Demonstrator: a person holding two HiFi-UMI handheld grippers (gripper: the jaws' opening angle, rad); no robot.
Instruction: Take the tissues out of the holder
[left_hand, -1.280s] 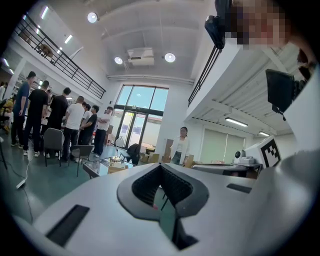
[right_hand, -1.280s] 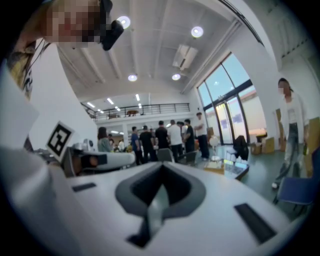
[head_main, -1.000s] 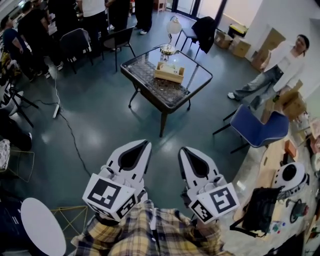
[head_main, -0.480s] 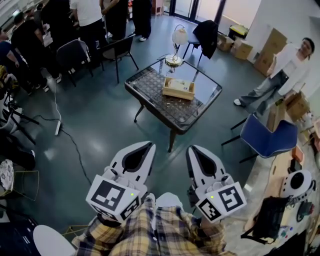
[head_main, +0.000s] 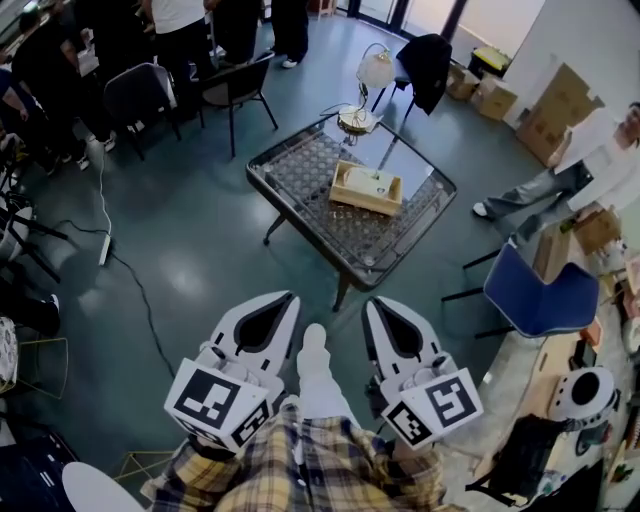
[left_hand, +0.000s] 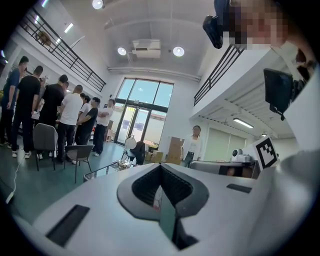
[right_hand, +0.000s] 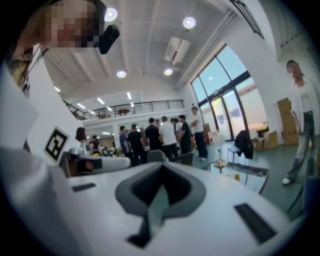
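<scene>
Both closed and empty: left claw (head_main: 289, 298), right claw (head_main: 371, 304)

Two grippers: left gripper (head_main: 284, 300), right gripper (head_main: 371, 303). One glass table (head_main: 300, 176). On it one wooden holder (head_main: 366, 190) and one lamp (head_main: 374, 72). Four chairs: one blue chair (head_main: 541, 300), two dark chairs (head_main: 136, 92), one draped chair (head_main: 424, 56). One lone person (head_main: 598, 150) at right. At least three cardboard boxes (head_main: 561, 121). Top-left group (head_main: 180, 25) too cropped to count.
</scene>
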